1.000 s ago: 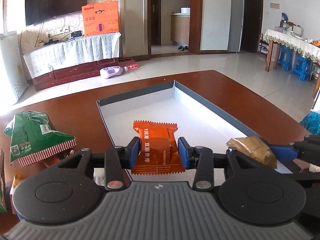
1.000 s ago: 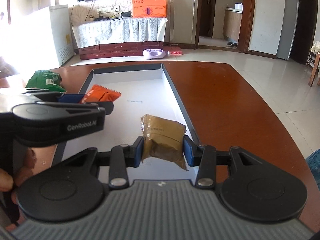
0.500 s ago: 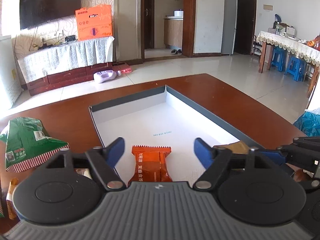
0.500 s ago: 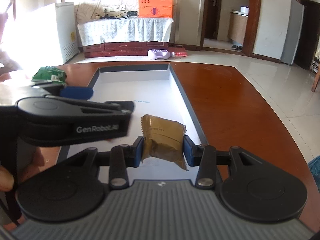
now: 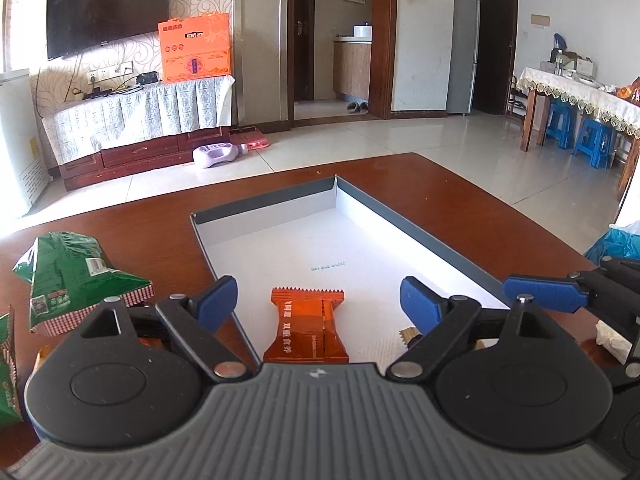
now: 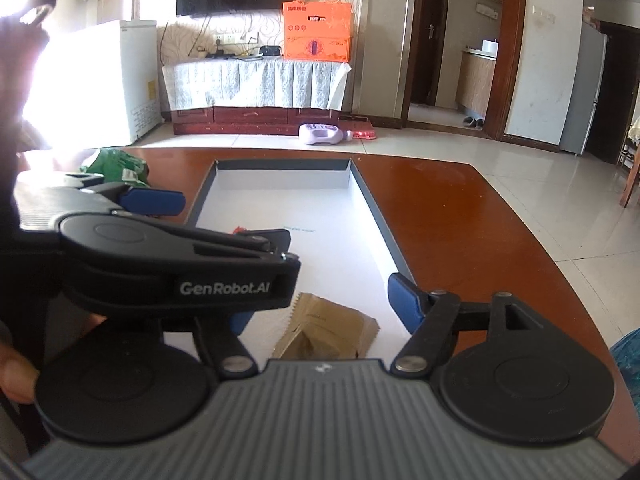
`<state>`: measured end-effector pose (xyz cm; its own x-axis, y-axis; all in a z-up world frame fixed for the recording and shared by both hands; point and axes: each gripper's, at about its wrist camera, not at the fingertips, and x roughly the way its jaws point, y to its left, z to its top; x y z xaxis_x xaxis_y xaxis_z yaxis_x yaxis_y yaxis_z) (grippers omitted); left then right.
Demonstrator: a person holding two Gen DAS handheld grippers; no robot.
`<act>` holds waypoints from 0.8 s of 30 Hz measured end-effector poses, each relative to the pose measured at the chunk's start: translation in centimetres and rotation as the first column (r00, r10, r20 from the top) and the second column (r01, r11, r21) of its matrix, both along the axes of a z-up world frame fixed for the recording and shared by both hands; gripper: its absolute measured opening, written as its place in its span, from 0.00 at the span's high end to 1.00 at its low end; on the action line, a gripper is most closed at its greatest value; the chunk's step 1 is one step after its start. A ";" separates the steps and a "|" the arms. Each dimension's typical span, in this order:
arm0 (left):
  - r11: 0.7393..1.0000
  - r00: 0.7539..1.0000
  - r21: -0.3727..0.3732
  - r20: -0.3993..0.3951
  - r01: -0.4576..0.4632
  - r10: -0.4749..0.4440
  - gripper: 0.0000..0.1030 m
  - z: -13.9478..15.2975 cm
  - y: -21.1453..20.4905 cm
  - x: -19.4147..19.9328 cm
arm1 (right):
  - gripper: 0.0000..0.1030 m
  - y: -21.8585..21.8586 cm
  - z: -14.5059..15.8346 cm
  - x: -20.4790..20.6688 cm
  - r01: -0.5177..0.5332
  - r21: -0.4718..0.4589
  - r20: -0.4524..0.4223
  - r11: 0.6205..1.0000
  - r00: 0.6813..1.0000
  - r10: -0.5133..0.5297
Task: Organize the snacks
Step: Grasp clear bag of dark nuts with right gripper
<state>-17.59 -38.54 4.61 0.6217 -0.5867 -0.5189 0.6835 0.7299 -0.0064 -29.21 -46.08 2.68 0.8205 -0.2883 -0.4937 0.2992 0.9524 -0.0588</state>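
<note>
— Orange wrapper (image 5: 307, 326): where is it against the tray (image 5: 440, 236)?

— Flat on the tray's white floor, at its near end, between the spread fingers of my left claw (image 5: 318, 300). Neither pad touches it; that claw holds nothing.

— And the right claw (image 6: 328, 312)?

— Wide apart too, empty. The brown packet (image 6: 328, 334) lies on the tray floor below it, near the tray's right wall.

— Anything outside the tray?

— A green bag (image 5: 70, 276) on the table (image 5: 460, 188), left of the tray.
</note>
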 end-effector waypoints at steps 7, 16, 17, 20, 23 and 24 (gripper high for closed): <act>1.000 1.000 -0.022 0.020 -0.012 0.012 0.08 1.3 2.0 -1.6 | 0.30 1.1 1.0 -1.9 -0.018 -0.006 0.049 1.000 0.999 0.018; 0.995 0.994 -0.011 0.030 -0.100 0.100 0.08 2.5 9.2 -3.7 | 0.31 4.9 1.8 -3.3 -0.145 -0.013 0.093 0.989 0.985 0.145; 0.994 0.993 -0.003 0.041 -0.111 0.111 0.08 2.6 10.2 -3.7 | 0.31 5.5 1.9 -3.3 -0.172 -0.012 0.096 0.985 0.980 0.173; 0.989 0.988 0.023 0.055 -0.147 0.145 0.08 2.5 13.9 -3.3 | 0.31 7.3 1.9 -3.5 -0.230 -0.014 0.096 0.973 0.968 0.230; 0.981 0.981 0.057 0.065 -0.188 0.184 0.08 2.0 17.1 -2.4 | 0.31 9.2 1.7 -3.4 -0.314 -0.012 0.086 0.949 0.945 0.314; 0.976 0.977 0.067 0.067 -0.207 0.202 0.08 1.8 18.1 -2.0 | 0.31 10.1 1.4 -3.3 -0.347 -0.020 0.072 0.938 0.935 0.347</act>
